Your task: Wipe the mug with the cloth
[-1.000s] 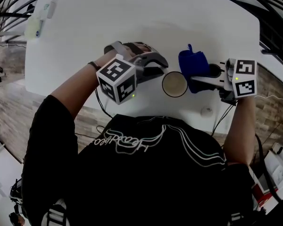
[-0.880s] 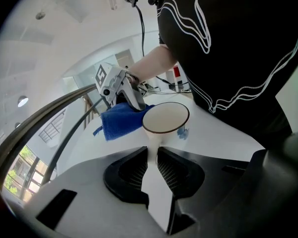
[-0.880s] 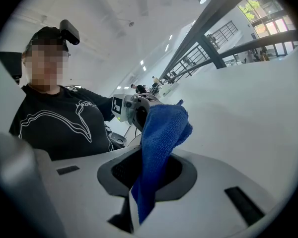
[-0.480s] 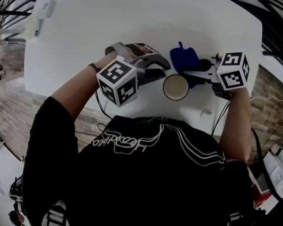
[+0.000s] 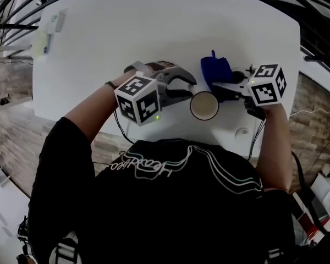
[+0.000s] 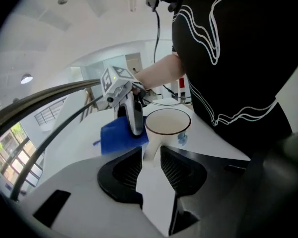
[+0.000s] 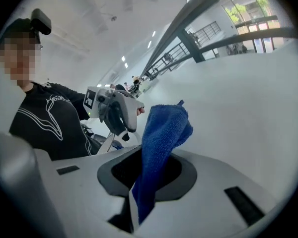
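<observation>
White bench (image 5: 154, 26) fills most of the head view, with wood-patterned floor (image 5: 11, 109) showing past its left edge. The mug (image 5: 204, 105) stands upright and empty near the bench's front edge, between the two tools. The left tool (image 6: 151, 157) points at the mug from the left. Its jaws are opening, and the mug's handle (image 6: 150, 150) stands in the gap between them, the pads no longer clearly pressing on it. The right tool (image 7: 139, 187) is clamped on the blue cloth (image 7: 161, 143), which sticks out from between its jaws in a bunched fold. In the head view the cloth sits just beyond the mug, to its right. I cannot tell whether cloth and mug touch.
</observation>
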`<state>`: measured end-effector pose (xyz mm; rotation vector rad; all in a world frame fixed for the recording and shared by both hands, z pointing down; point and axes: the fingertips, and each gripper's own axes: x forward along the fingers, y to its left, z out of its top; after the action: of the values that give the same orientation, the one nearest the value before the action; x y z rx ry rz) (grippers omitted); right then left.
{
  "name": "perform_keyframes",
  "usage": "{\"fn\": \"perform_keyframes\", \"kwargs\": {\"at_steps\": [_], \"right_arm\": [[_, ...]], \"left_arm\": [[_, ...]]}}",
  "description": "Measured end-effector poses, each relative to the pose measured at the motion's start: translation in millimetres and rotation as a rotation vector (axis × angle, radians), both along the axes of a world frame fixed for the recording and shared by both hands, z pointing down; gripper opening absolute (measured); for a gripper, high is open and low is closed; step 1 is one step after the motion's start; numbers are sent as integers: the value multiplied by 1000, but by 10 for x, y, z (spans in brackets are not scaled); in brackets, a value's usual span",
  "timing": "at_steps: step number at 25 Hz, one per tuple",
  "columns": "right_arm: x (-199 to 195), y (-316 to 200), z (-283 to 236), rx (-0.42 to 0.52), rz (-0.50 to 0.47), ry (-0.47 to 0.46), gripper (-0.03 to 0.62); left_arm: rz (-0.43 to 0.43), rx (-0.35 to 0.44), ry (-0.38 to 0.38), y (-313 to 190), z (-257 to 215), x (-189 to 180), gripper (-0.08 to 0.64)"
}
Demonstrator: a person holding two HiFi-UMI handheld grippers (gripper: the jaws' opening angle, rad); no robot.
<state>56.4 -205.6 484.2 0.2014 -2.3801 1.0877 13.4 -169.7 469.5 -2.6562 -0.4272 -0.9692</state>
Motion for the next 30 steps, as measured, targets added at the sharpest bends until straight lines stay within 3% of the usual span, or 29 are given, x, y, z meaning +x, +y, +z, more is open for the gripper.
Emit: {"fn": "perform_keyframes", "kwargs": {"at_steps": [6,12,15,19,21,25,30], "right_arm": [[224,13,-512,247,191,-9,54],[357,519,-1232,452,356,-91,54],[353,892,-1544,506,411,-139,54],[358,1410,-1838,567,476,-171,54],[361,1671,-2020,607,490,-190,54],[328,2154,-2281,672,478,-190,54],[349,2533,-2416,690,509,-203,54]], "left_arm": [[-129,-79,-5,-25,-59,-82,141],[-427,-139,168,69,-586,-182,141],[-537,-185,273,350,-982,-194,134],[-625,-279,437,948,-1539,-38,25],[-665,-323,508,1238,-1786,53,9],[-754,-350,555,1713,-1973,149,8],[-810,-325,590,2028,-2175,198,6]]}}
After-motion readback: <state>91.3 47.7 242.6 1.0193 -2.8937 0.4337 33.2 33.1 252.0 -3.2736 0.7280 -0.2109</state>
